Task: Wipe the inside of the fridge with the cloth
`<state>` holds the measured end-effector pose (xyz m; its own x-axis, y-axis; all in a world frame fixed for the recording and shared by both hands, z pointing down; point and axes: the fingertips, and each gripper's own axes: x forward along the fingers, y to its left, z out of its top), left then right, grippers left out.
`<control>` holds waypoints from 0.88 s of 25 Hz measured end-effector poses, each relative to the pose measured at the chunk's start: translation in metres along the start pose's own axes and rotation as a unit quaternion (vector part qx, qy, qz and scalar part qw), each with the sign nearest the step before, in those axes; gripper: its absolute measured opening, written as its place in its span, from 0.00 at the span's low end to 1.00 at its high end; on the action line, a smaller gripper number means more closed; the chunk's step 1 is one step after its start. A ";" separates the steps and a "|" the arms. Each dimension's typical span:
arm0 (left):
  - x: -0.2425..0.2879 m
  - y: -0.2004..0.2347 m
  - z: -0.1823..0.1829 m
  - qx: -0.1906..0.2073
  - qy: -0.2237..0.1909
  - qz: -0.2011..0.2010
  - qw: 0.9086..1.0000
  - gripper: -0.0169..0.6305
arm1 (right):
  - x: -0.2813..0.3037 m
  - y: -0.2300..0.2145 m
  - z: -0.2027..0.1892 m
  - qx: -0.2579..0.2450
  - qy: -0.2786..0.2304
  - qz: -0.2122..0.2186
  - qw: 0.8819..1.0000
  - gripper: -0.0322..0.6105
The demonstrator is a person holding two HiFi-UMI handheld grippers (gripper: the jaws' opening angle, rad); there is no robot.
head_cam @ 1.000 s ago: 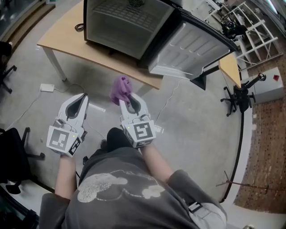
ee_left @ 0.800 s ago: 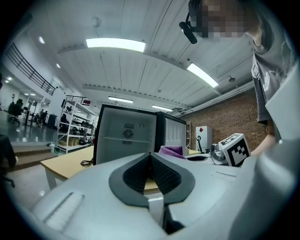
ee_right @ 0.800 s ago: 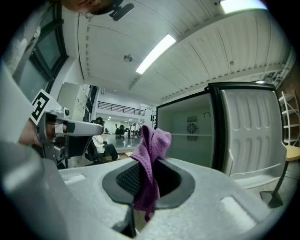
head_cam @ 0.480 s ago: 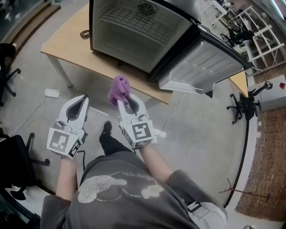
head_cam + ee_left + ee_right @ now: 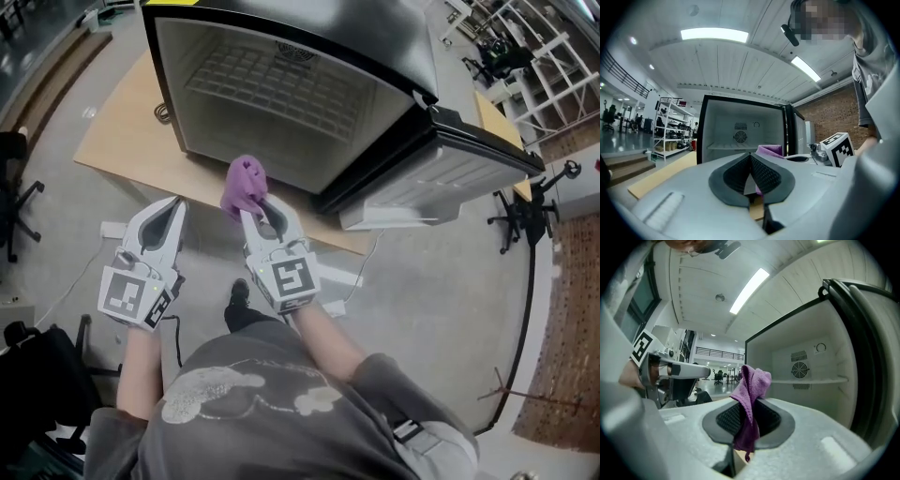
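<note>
A small fridge (image 5: pixel 281 84) stands open on a wooden table (image 5: pixel 122 150), its white inside bare with a wire shelf (image 5: pixel 272 80) and a fan on the back wall (image 5: pixel 800 369). The door (image 5: pixel 441 169) hangs open to the right. My right gripper (image 5: pixel 251 208) is shut on a purple cloth (image 5: pixel 243 185), bunched above the fingertips just in front of the fridge opening; the cloth (image 5: pixel 749 401) drapes between the pads. My left gripper (image 5: pixel 161 217) is shut with nothing in it, level with the right one and left of it, near the table's front edge.
The table's front edge (image 5: pixel 197 192) runs just under both grippers. A cable and white power block (image 5: pixel 114 230) lie on the concrete floor. Office chairs (image 5: pixel 525 206) stand at the right and far left. Metal shelving (image 5: pixel 525 47) rises at the back right.
The fridge and table have drawn closer and lower in the head view, so both grippers now reach the table edge. The right gripper with the cloth has moved up to the fridge opening.
</note>
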<state>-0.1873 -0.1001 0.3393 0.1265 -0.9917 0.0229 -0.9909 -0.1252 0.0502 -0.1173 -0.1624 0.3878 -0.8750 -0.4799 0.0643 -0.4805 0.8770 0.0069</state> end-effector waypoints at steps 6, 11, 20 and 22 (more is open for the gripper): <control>0.047 0.039 0.018 0.013 -0.006 0.001 1.000 0.05 | 0.046 -0.025 0.018 -0.014 -0.008 -0.012 1.000 0.11; 0.072 0.058 0.026 0.022 -0.006 0.005 1.000 0.05 | 0.076 -0.025 0.039 -0.024 -0.031 0.003 0.999 0.11; 0.099 0.083 0.053 0.039 -0.017 0.005 0.999 0.05 | 0.111 -0.030 0.078 -0.037 -0.052 -0.022 0.998 0.11; 0.101 0.093 0.059 0.038 -0.021 0.005 0.999 0.05 | 0.117 -0.030 0.086 -0.042 -0.060 -0.027 0.997 0.11</control>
<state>-0.2693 -0.2133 0.2873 0.1156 -0.9931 -0.0186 -0.9930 -0.1151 -0.0256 -0.2106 -0.2465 0.3088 -0.8511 -0.5218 -0.0573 -0.5249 0.8462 0.0914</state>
